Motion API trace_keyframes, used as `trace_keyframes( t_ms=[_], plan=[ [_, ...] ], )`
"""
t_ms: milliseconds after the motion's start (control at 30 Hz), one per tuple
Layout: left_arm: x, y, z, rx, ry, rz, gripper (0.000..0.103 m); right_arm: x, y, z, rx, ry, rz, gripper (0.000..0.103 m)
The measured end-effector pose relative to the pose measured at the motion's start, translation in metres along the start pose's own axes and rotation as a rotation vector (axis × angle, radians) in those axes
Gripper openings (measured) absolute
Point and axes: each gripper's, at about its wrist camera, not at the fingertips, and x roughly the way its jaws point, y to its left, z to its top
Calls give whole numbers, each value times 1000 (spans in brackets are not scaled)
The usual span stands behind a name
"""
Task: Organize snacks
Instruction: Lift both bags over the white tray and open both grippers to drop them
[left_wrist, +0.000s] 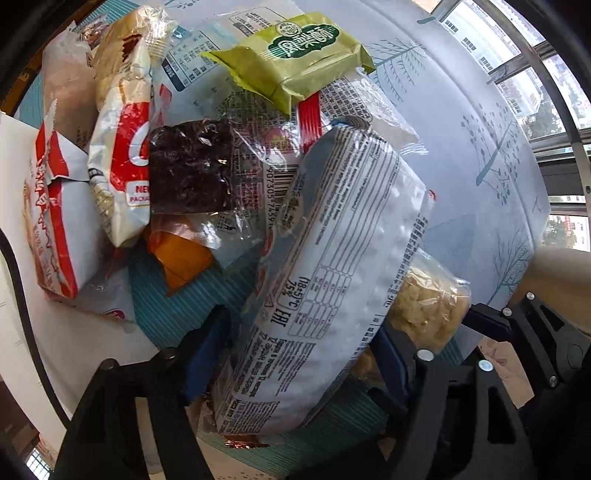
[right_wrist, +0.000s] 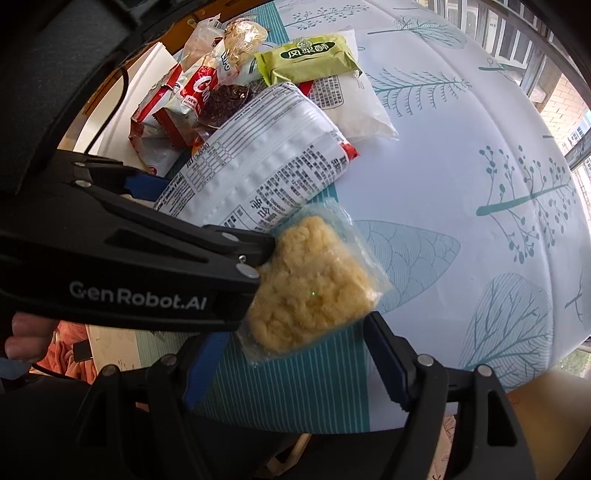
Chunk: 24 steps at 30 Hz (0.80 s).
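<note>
Both pairs of jaws stand spread: the left gripper (left_wrist: 295, 354) straddles a long white packet (left_wrist: 332, 266) (printed side up), its blue pads (left_wrist: 207, 354) beside the wrapper, though whether they press on it cannot be told; the right gripper (right_wrist: 295, 354) hangs open around a clear bag of yellow snack (right_wrist: 314, 291). Both lie on the tree-patterned tablecloth (right_wrist: 461, 155), by a pile holding a green packet (right_wrist: 310, 59) and red-and-white bags (left_wrist: 122, 158).

I am seeing the worktop (right_wrist: 461, 155) wearing a white cloth printed with teal trees. Beside the green packet (right_wrist: 310, 59), a white pouch (right_wrist: 364, 110), a long white printed pack (right_wrist: 258, 158) and a clear bag of yellow crumbly snack (right_wrist: 314, 288) are lying on it.
</note>
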Motion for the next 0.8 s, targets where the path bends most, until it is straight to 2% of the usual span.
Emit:
trace_keyframes(
  t_ms=[300, 800],
  plan=[
    [-6, 2, 2, -1, 11, 2, 62, 5, 13, 23, 5, 7, -38, 76],
    [-62, 48, -8, -165, -104, -114, 60, 16, 31, 61, 52, -45, -105, 80]
  ],
)
